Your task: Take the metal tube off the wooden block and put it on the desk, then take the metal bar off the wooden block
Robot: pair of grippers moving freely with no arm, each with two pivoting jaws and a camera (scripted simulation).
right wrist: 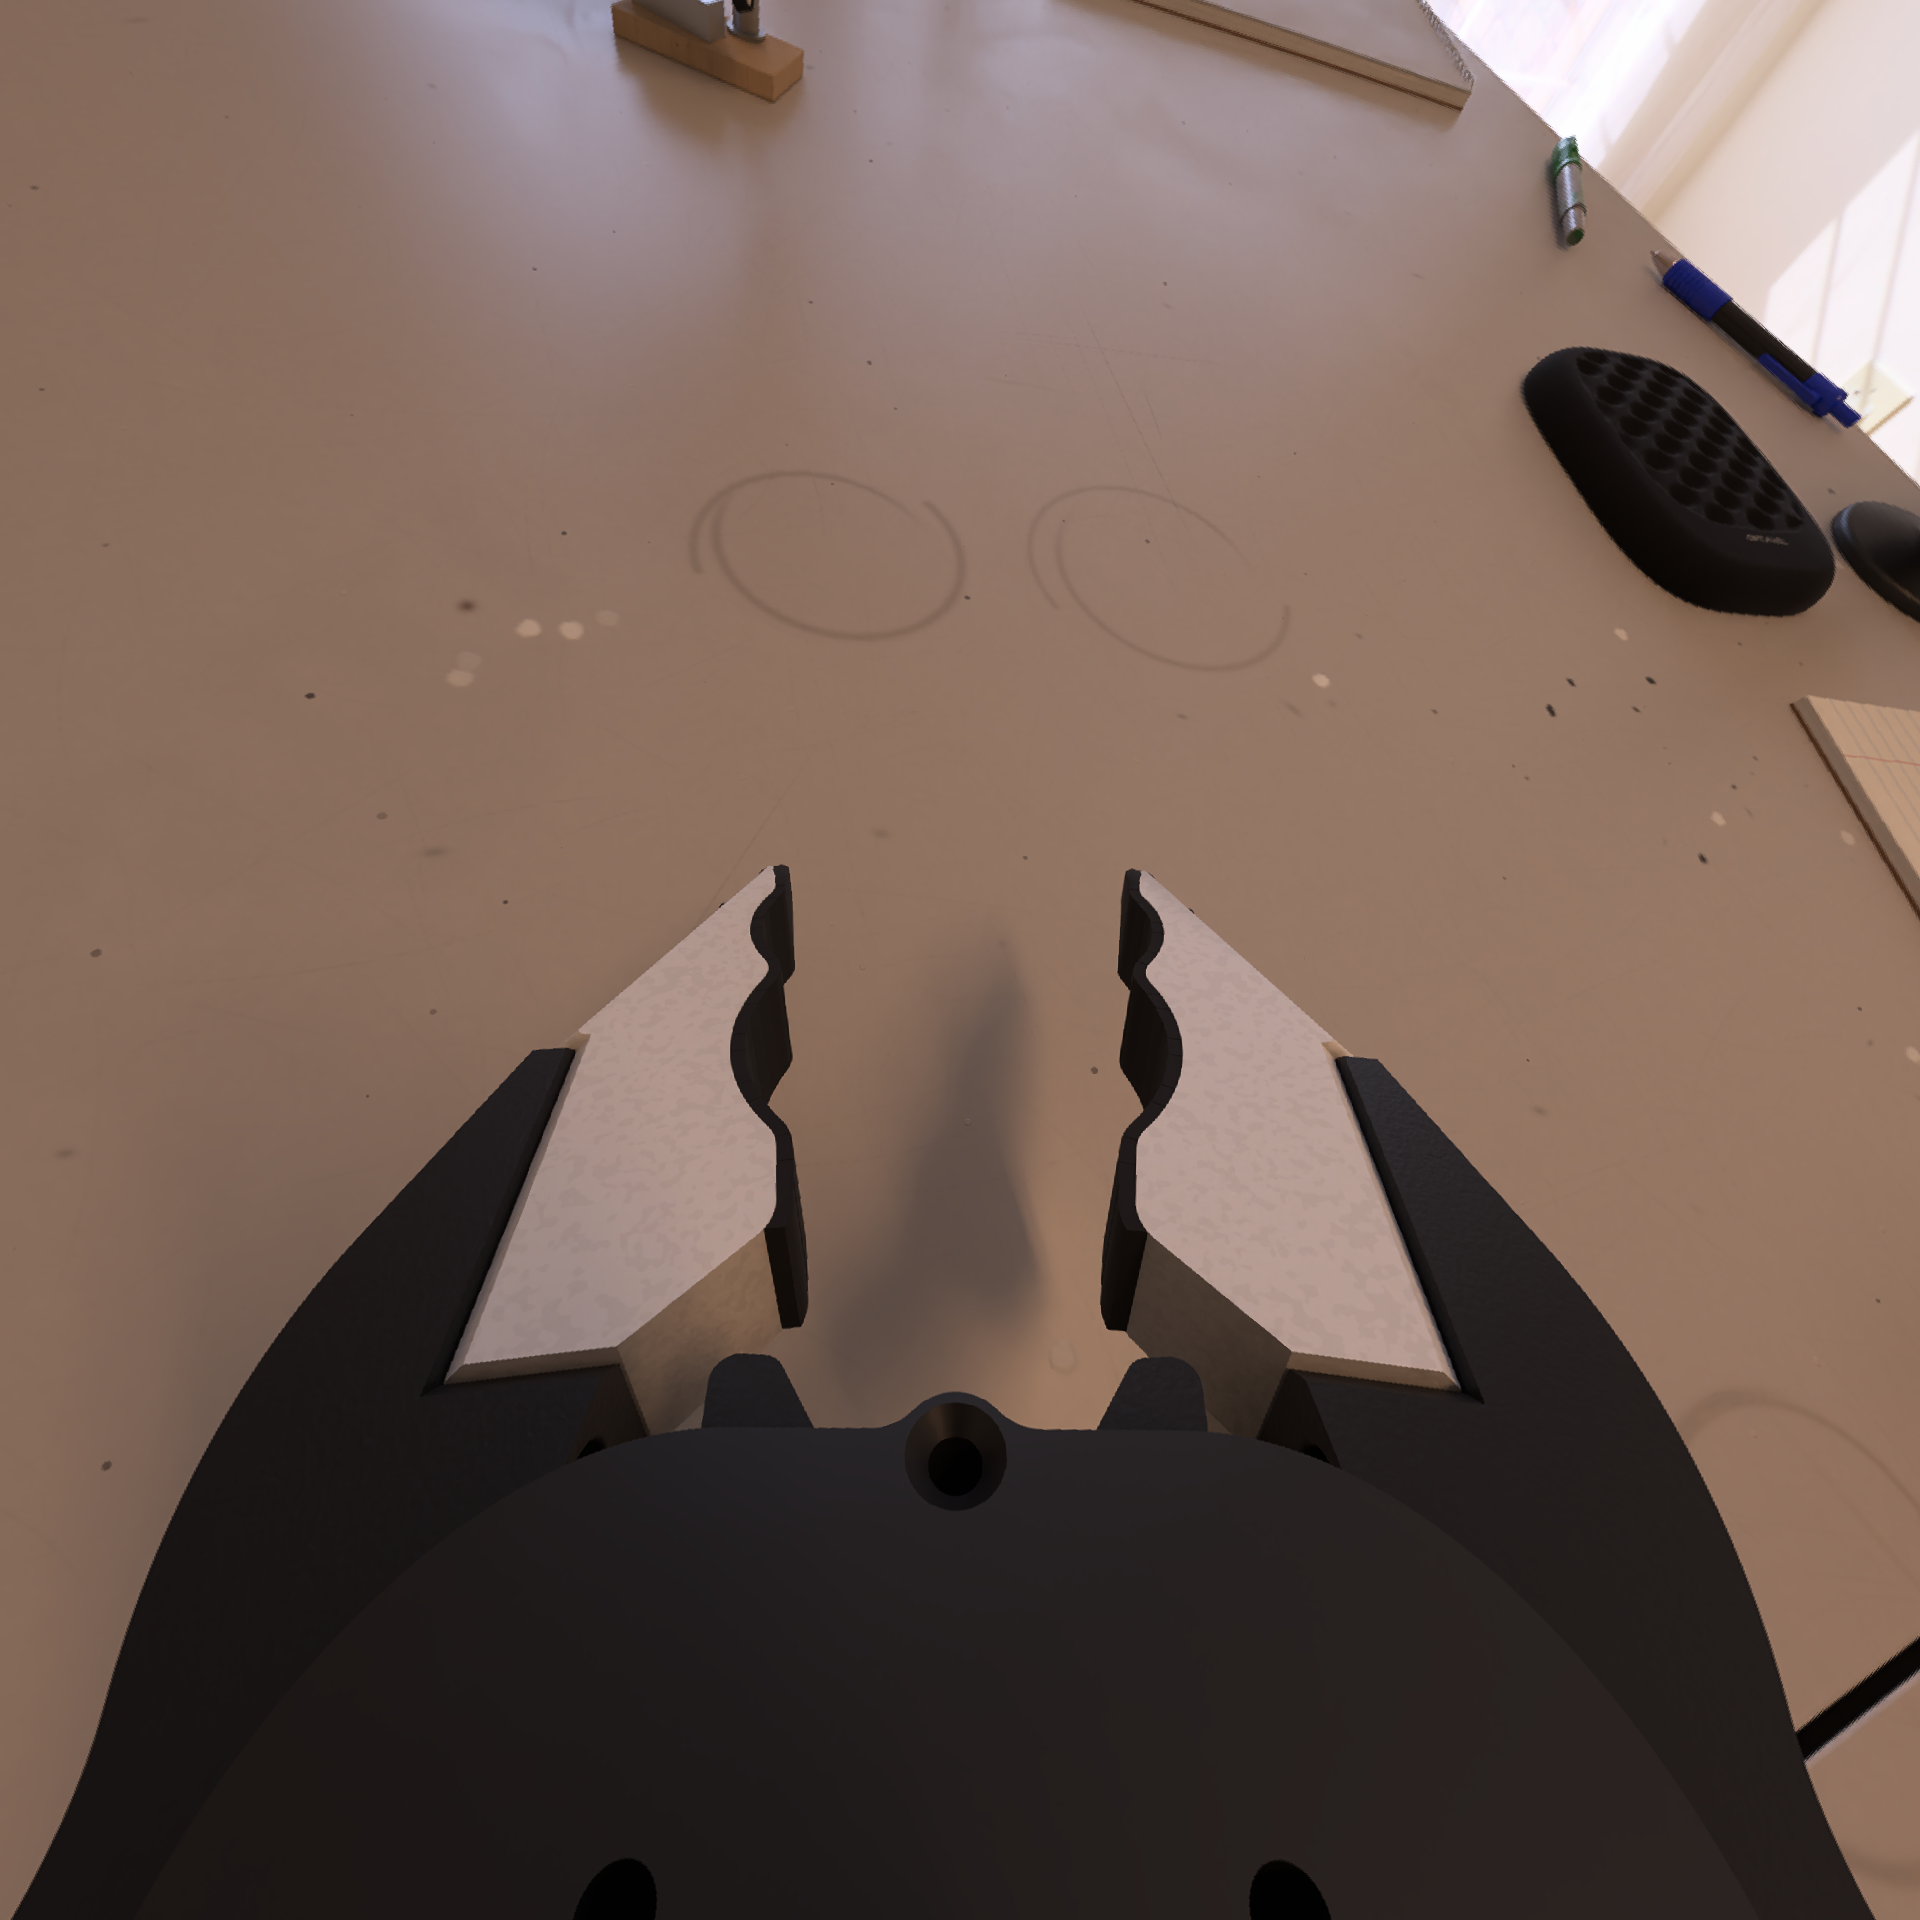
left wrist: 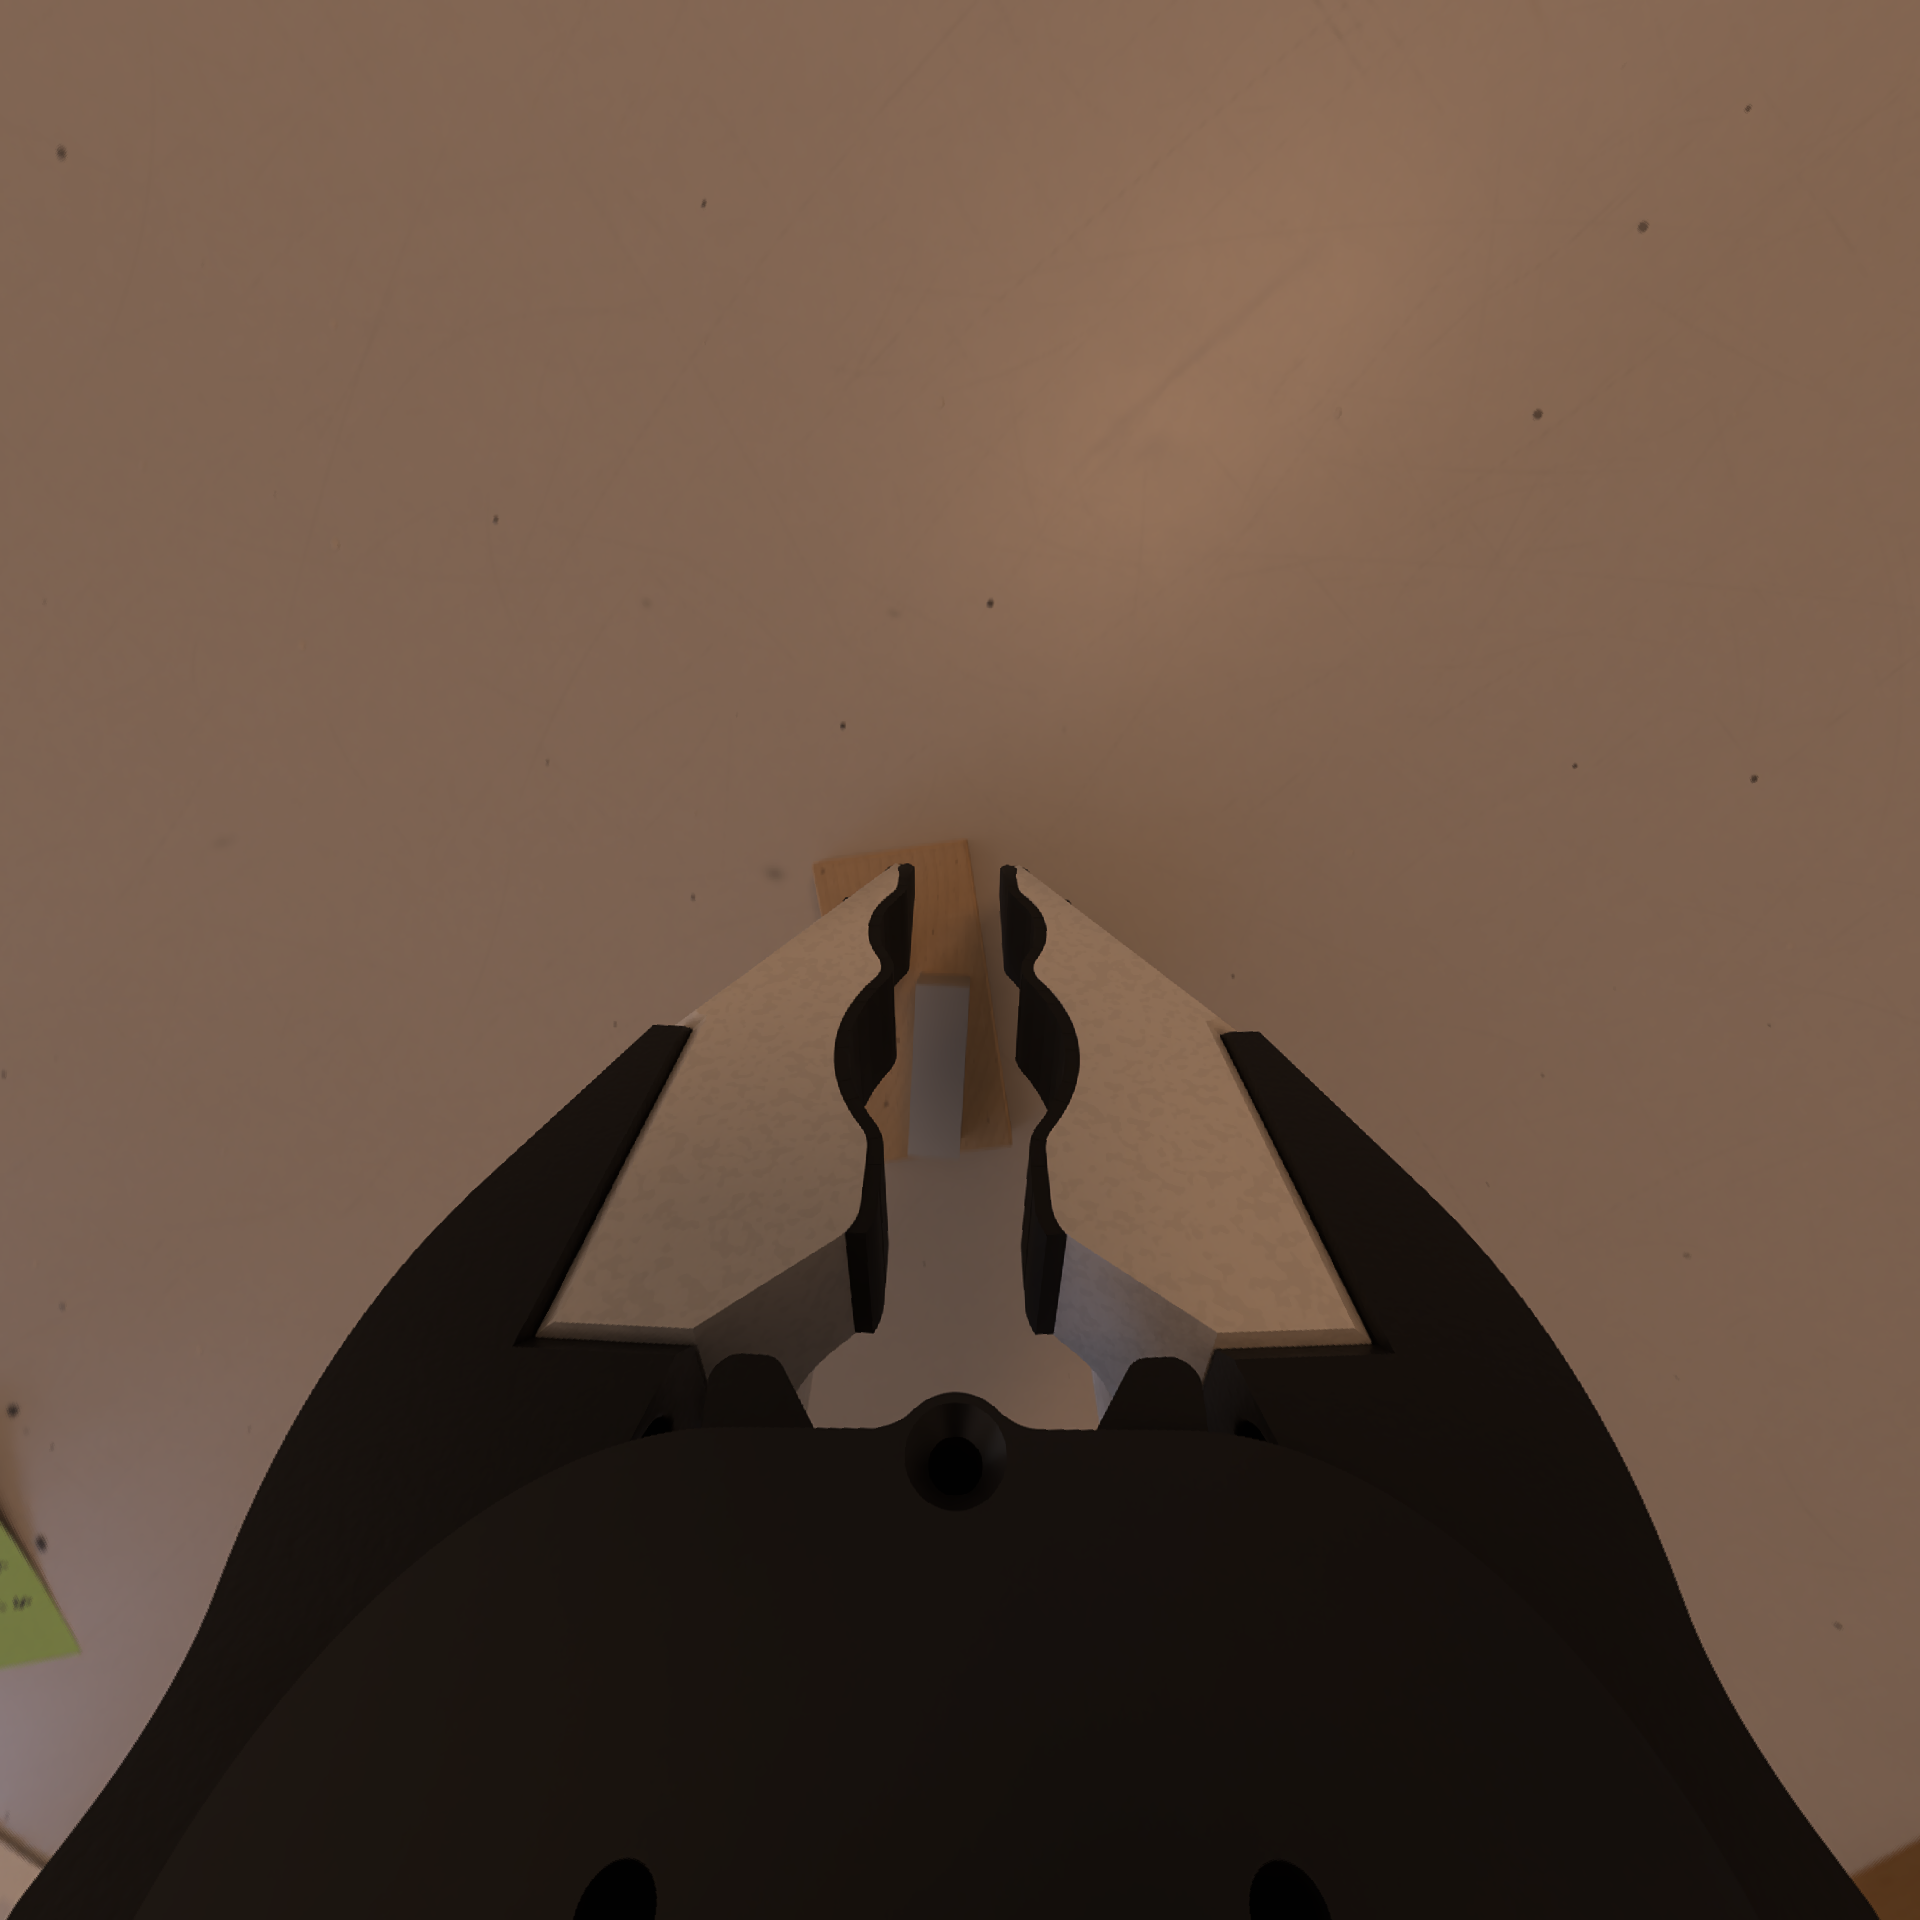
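In the left wrist view a pale wooden block (left wrist: 940, 904) lies on the brown desk (left wrist: 1351, 416), with a grey metal bar (left wrist: 938, 1070) on it. My left gripper (left wrist: 956, 873) hangs over the block, its fingers a narrow gap apart on either side of the bar; a gap shows on the bar's right. In the right wrist view the block (right wrist: 727, 62) and bar (right wrist: 675, 16) are far off at the top edge. A small dark upright thing (right wrist: 744, 19) stands beside the bar; I cannot tell if it is the tube. My right gripper (right wrist: 956, 875) is open and empty above the desk (right wrist: 416, 416).
A black perforated oval pad (right wrist: 1673, 478), a blue pen (right wrist: 1756, 338) and a grey and green cylinder (right wrist: 1569, 192) lie along the desk's right edge. A flat board (right wrist: 1299, 47) lies at the back, a ruled pad (right wrist: 1870, 790) at right, a green note (left wrist: 31, 1610) at left.
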